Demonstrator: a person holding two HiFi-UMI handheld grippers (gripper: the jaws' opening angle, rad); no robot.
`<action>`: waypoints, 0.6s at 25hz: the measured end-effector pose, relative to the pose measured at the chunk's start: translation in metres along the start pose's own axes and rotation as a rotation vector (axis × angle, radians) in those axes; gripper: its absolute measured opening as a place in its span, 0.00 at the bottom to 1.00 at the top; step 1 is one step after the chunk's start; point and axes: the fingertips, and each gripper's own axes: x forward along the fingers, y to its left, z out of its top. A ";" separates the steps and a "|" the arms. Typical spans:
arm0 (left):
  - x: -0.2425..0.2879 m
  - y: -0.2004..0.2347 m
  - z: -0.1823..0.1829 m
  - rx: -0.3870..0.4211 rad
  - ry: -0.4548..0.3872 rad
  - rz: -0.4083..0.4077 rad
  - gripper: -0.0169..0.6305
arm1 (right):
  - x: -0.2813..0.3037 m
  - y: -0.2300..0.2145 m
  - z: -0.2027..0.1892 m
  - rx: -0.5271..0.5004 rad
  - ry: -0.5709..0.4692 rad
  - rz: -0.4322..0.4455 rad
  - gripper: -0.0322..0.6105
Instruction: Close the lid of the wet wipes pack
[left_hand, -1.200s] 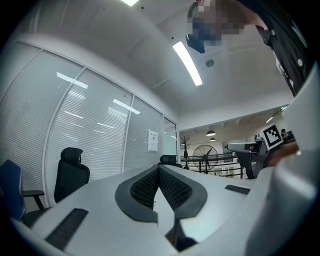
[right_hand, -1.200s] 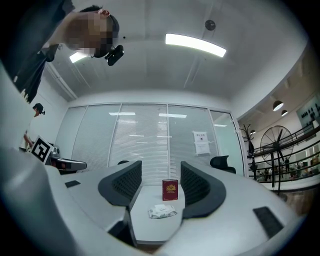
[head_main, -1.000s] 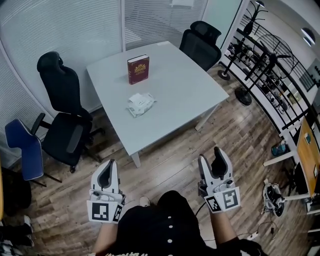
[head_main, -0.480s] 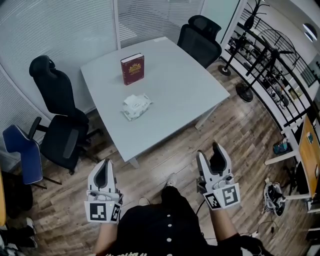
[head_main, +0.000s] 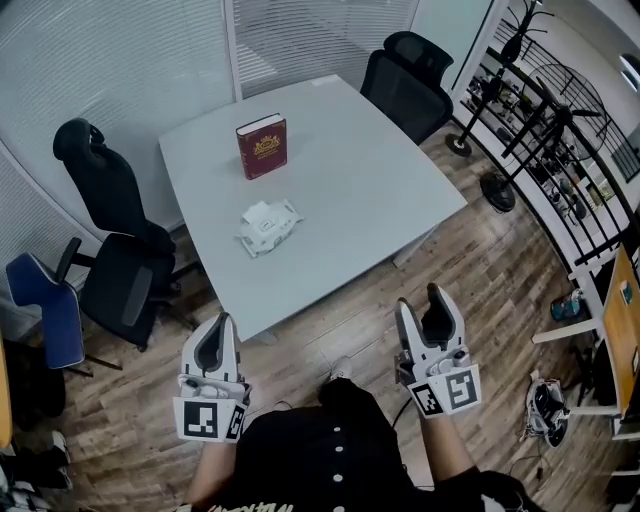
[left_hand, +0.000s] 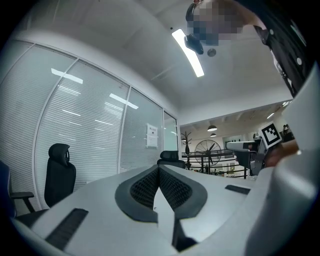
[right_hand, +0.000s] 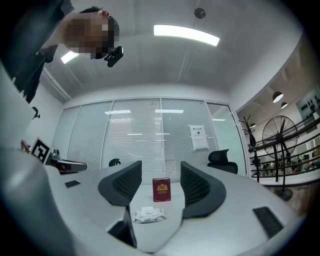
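The wipes pack (head_main: 267, 227) lies near the middle of the desk (head_main: 350, 200), in front of an upright red book (head_main: 262, 146) and well apart from you. Your left gripper (head_main: 214, 338), pressed together, and right gripper (head_main: 424, 318), spread and empty, hover at your waist short of the desk, probably because you have not reached it yet.

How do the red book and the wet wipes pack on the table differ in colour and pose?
The red book is dark red with gold print, while the wet wipes pack is white. The book stands upright, but the pack lies flat. In the head view the book is farther away and the pack nearer. Both rest on the grey table, apart from each other, and nothing touches either.
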 end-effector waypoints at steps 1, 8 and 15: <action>0.006 0.000 0.000 0.003 0.002 0.004 0.04 | 0.004 -0.005 -0.001 0.002 0.001 0.002 0.43; 0.045 -0.006 -0.001 0.011 0.024 0.027 0.04 | 0.027 -0.040 0.002 0.013 -0.004 0.015 0.43; 0.089 -0.033 -0.007 0.006 0.049 0.019 0.04 | 0.039 -0.087 0.004 0.028 0.000 0.010 0.43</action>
